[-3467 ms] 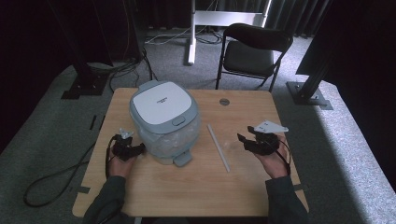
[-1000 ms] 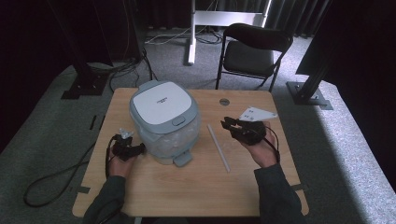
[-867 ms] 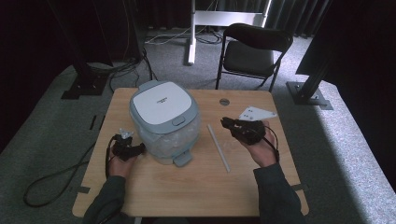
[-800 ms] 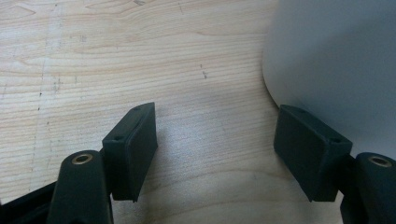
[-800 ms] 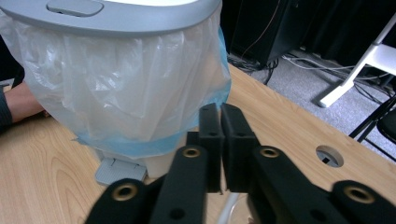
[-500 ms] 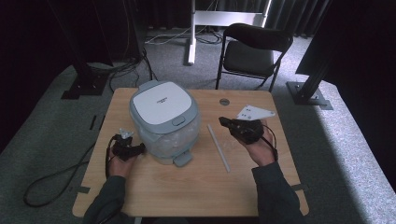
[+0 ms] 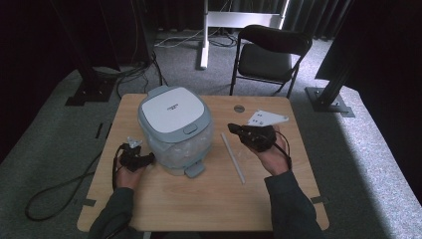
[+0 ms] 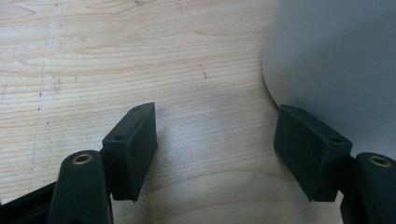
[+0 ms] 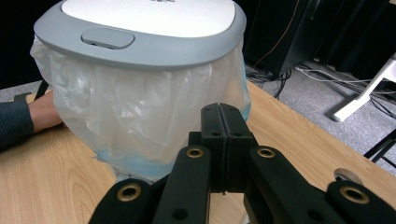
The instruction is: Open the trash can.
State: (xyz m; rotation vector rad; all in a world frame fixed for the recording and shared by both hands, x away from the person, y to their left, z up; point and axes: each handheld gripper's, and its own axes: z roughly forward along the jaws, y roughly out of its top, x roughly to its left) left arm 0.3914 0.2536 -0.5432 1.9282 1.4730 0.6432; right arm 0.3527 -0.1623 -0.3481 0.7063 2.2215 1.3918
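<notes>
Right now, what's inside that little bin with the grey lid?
A thin plastic bag lines the bin; its edge hangs out under the closed lid and drapes down the sides. The shut lid hides whatever lies inside.

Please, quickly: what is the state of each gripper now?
Left gripper: open, empty, beside the bin.
Right gripper: shut, holding nothing.

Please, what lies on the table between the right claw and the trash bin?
Only bare tabletop lies between the right claw and the trash bin; the white stick lies nearer the person. The high view shows this.
</notes>
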